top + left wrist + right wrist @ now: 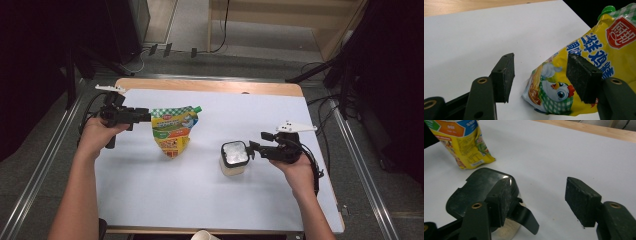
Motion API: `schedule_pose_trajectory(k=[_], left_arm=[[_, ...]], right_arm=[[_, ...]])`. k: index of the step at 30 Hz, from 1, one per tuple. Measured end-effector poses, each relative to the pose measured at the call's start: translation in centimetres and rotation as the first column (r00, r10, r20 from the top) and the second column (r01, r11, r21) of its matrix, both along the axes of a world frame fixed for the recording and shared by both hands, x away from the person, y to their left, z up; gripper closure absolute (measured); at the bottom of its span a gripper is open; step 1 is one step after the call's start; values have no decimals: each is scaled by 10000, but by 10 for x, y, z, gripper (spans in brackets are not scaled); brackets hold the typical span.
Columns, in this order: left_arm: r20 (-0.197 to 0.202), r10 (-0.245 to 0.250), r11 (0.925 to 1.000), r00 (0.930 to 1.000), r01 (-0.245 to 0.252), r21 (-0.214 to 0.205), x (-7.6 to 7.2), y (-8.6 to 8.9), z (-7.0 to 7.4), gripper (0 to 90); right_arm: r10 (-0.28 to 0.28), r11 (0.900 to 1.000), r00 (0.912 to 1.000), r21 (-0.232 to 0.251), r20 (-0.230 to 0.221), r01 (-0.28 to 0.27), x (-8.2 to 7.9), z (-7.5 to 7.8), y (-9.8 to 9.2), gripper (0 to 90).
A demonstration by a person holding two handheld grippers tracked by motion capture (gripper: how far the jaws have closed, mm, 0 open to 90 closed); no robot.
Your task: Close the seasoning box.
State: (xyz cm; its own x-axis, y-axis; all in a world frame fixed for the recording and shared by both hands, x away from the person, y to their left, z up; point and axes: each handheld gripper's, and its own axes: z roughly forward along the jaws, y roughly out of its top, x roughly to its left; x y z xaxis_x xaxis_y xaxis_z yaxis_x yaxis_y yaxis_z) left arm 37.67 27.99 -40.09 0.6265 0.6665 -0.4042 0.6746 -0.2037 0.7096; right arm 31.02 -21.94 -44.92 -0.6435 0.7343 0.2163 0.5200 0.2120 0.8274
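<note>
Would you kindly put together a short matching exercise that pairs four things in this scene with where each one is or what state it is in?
Things:
1. pouch
2. container
3. left gripper
4. right gripper

Places or states:
A. beside the black-lidded tub, jaws apart, gripping nothing
B. yellow, with a green cap, standing on the white sheet
C. pale, with a black-rimmed lid, right of the pouch
D. at the pouch's upper edge, jaws apart

Pairs: 1-B, 2-C, 3-D, 4-A
</note>
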Motion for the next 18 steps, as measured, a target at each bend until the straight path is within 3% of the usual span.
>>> schedule_pose_trajectory(k=[18], left_arm=[[14, 40, 9999, 10000, -41, 130, 1, 1, -3, 416]], right_arm=[[-1143, 9924, 9934, -449, 56, 1144, 9, -21, -21, 308]])
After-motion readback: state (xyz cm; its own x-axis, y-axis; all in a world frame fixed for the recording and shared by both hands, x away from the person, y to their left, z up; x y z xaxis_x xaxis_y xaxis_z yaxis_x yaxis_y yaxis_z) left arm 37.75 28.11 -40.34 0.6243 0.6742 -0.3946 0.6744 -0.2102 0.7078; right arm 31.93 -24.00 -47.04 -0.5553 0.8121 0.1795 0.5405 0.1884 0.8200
